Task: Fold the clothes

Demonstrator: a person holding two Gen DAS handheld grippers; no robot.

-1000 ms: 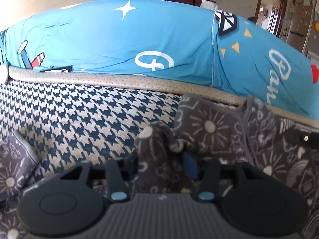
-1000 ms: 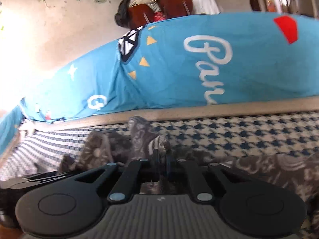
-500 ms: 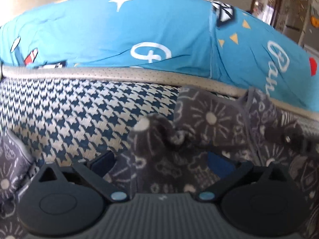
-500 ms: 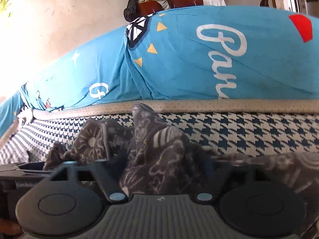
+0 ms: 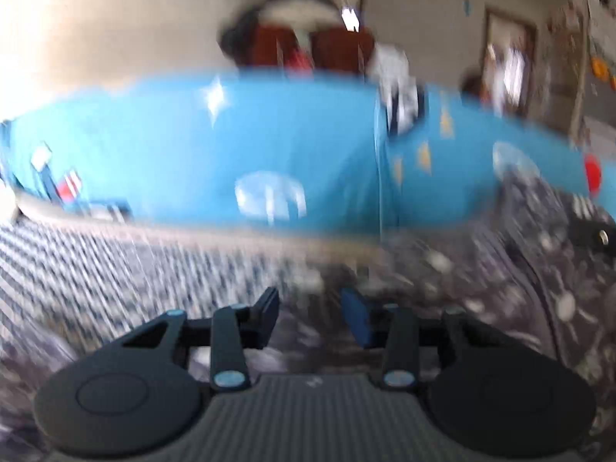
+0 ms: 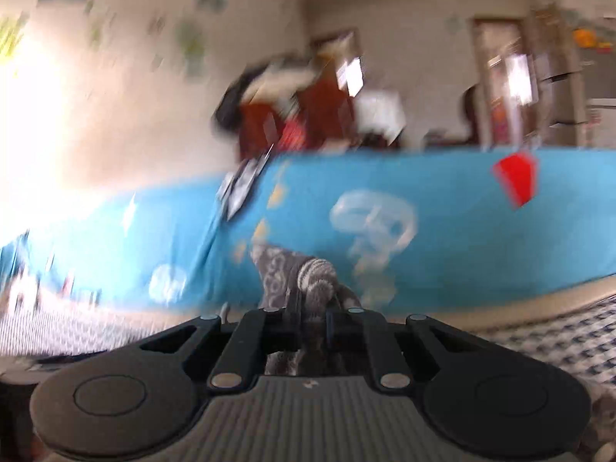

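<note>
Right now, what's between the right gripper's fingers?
A bunched fold of the grey patterned garment, pinched between the closing right gripper fingers, shown in the right wrist view.

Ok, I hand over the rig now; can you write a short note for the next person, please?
Left claw: jaws closing, grey patterned garment between them, pads not clearly pressing yet.
Right claw: jaws closing, pinched on a bunched part of the garment, seen against the blue bedding.
Garment: the rest lies crumpled on the houndstooth cover.
Done: no fold visible.
Left: secure the left grip, spread it flat, fold.
</note>
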